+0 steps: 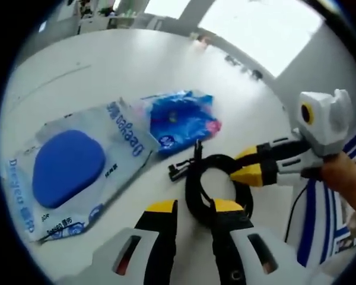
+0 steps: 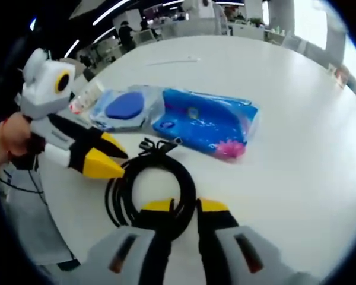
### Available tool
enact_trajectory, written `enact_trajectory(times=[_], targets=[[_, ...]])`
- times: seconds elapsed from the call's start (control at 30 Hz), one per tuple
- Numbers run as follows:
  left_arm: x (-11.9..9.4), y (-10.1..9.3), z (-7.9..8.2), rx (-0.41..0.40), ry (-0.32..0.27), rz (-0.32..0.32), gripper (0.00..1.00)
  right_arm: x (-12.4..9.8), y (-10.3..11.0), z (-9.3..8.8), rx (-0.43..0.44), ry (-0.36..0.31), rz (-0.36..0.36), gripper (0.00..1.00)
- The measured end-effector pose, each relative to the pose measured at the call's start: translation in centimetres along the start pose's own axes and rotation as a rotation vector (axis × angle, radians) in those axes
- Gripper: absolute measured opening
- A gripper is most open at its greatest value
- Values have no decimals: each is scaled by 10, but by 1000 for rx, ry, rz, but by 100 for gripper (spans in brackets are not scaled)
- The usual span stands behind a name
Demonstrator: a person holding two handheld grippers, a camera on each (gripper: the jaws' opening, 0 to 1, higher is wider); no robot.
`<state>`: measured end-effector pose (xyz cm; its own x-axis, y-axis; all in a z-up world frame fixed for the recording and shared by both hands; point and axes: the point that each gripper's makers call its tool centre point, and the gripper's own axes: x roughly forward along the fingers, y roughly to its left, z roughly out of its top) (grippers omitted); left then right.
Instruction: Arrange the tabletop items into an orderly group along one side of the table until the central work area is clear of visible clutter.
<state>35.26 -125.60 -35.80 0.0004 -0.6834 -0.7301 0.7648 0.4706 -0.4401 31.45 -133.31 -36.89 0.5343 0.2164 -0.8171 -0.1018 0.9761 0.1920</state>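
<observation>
Coiled black cable [image 2: 148, 193] lies right at the tips of both grippers on the white table [image 2: 296, 119]. Seen from the right gripper view, the right gripper [image 2: 184, 208] has its yellow-tipped jaws standing a little apart over the near rim of the coil, which passes through the gap between them; whether they actually pinch it I cannot tell. From the left gripper view, the left gripper [image 1: 193, 208] likewise stands with jaws spread at the coil's edge [image 1: 216, 187], one tip seeming to lie on the loop, nothing clearly clamped.

Just beyond the cable's plug end sits a blue packet [image 2: 204, 122], and touching it, partly overlapping, a clear pouch [image 1: 77, 166] holding a blue oval pad.

My reading: the two packets already lie together as a group, and the cable is the piece now being handled. Next, one gripper would need to close firmly on the coil's strands and slide or lift it next to the packets without letting the loops spring loose.
</observation>
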Motion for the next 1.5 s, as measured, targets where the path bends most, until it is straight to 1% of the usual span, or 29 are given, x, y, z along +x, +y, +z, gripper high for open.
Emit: enact_trajectory(times=[0.13,0.27,0.33,0.4,0.53,0.7,0.77,0.83,0.87,0.93,1.03,1.07,1.1,1.17,1.23,1.27,1.33,1.43,1.5], targets=[[-2,-2,1,9,-9,-11,25,0,1,0,0,-4,6,15],[-4,-2,1,14,-10,-12,27,0,2,0,-9,-11,6,18],[-5,-2,0,16,-10,-14,31,-1,2,0,-7,-10,2,20],[-7,-3,1,20,-18,-16,38,-1,2,1,-12,-11,1,22],[-9,-5,2,31,-28,-27,41,-2,2,-1,-15,-11,3,23],[-13,-4,2,38,-39,-29,48,-6,3,0,-6,-30,4,24],[-16,-4,3,44,-53,-30,50,-7,3,0,-8,-34,2,25],[-18,-5,4,53,-59,-34,53,-9,2,3,-6,-52,-2,27],[-20,-5,6,60,-79,-38,55,-10,2,4,-1,-64,1,27],[-21,-5,5,69,-71,-43,57,-12,3,5,11,-70,4,27],[-24,-6,4,77,-77,-44,61,-15,4,9,15,-93,7,30],[-26,-7,4,78,-78,-49,63,-16,5,11,17,-110,14,32],[-27,-7,4,77,-79,-52,67,-17,7,15,21,-134,23,35],[-30,-9,7,96,-102,-53,72,-20,10,17,24,-146,35,37],[-34,-9,8,92,-104,-60,72,-22,12,21,19,-169,35,39],[-35,-10,10,89,-118,-64,74,-23,12,22,16,-176,35,40],[-40,-8,11,86,-124,-59,76,-27,15,26,17,-195,42,43],[-47,-8,13,81,-142,-63,80,-33,19,34,8,-235,43,50],[-54,-9,15,83,-157,-64,82,-35,22,36,8,-238,54,53]])
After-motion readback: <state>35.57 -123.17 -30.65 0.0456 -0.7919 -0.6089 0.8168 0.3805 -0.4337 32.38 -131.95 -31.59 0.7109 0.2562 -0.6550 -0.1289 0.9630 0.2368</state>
